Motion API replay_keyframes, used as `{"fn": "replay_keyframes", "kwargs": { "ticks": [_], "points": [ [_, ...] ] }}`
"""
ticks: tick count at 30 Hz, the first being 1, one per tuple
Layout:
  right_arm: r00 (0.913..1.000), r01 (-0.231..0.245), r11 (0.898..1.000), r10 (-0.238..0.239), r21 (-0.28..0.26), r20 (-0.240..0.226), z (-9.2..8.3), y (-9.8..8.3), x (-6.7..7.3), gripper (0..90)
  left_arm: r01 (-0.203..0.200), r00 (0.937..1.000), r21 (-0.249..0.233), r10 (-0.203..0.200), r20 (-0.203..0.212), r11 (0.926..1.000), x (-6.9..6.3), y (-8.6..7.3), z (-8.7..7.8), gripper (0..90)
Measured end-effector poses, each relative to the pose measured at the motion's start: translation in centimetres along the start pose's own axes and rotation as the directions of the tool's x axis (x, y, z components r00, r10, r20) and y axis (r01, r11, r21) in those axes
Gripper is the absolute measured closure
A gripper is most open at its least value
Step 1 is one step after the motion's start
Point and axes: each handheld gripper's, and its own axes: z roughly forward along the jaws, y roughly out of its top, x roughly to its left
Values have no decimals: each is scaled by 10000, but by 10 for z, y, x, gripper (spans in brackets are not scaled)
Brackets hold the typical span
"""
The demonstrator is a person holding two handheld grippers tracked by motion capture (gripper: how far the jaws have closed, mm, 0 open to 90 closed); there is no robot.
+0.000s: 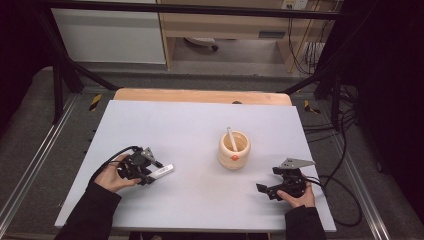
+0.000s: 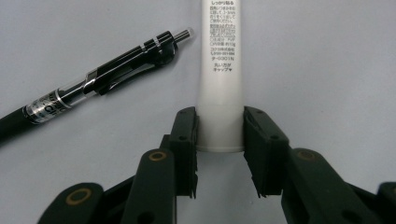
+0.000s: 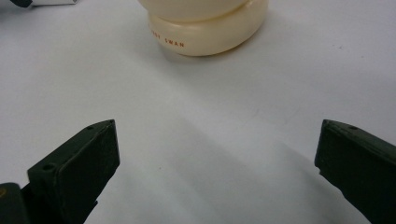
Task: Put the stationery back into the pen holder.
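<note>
White tube [image 2: 219, 70] between closed left tongs [image 2: 219, 135].

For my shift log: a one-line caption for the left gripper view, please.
Left gripper clamps the end of a white tube; black pen lies beside it.

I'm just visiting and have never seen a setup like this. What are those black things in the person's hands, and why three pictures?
A person holds hand-operated tongs, one pair per hand; no robot arm. The high view looks down on the white table. The other two pictures come from small cameras riding on each pair. The left tongs are closed on a white tube with printed text; a black pen lies beside it. The right tongs stand open and empty, facing a cream cup with a white stick in it.
</note>
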Motion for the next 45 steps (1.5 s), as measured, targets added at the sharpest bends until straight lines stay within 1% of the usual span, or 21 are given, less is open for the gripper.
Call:
{"fn": "replay_keyframes", "kwargs": {
  "ticks": [9, 15, 21, 26, 28, 30, 32, 36, 40, 44, 45],
  "points": [
    [10000, 8, 10000, -8, -21, -10, 0, 0, 0, 5, 60, 10000, 283, -58, -73, 9996, -2, 3, 1, 667],
    [10000, 21, 10000, -21, -32, -11, 0, 0, 0, 5, 120, 9999, 230, -120, -25, 9997, 0, 3, 0, 670],
    [10000, 9, 10000, -9, -41, -19, -1, 0, 0, 5, 492, 9987, -32, -492, 93, 9988, 3, 1, -4, 671],
    [10000, 10, 10000, -10, -45, -16, -1, 0, 0, 5, 616, 9975, -228, -608, 348, 9978, 3, -1, -9, 671],
    [10000, 3, 10000, -3, -51, -18, -1, 0, 0, 5, 658, 9972, -295, -647, 373, 9974, 3, -1, -9, 671],
    [10000, 23, 10000, -23, -51, -15, -1, 0, 0, 5, 731, 9961, -409, -710, 523, 9965, 2, -2, -10, 671],
    [10000, -15, 10000, 15, -55, -7, -2, 0, 0, 5, 799, 9953, -498, -769, 587, 9956, 1, -3, -10, 671],
    [10000, 51, 9999, -51, -106, -9, -1, 0, 0, 5, 711, 9957, -720, -665, 646, 9949, -3, -4, -10, 672],
    [9999, 83, 9997, -85, -241, -58, -3, 1, 0, 5, 625, 9962, -817, -573, 652, 9947, -7, -3, -10, 671],
    [9996, 281, 9992, -280, -286, 38, -4, 3, 3, 5, 624, 9954, -876, -556, 781, 9942, -10, -2, -10, 671],
    [9992, 392, 9989, -390, -272, 97, -5, 3, 3, 5, 603, 9952, -890, -530, 827, 9942, -10, -1, -10, 671]
  ]
}}
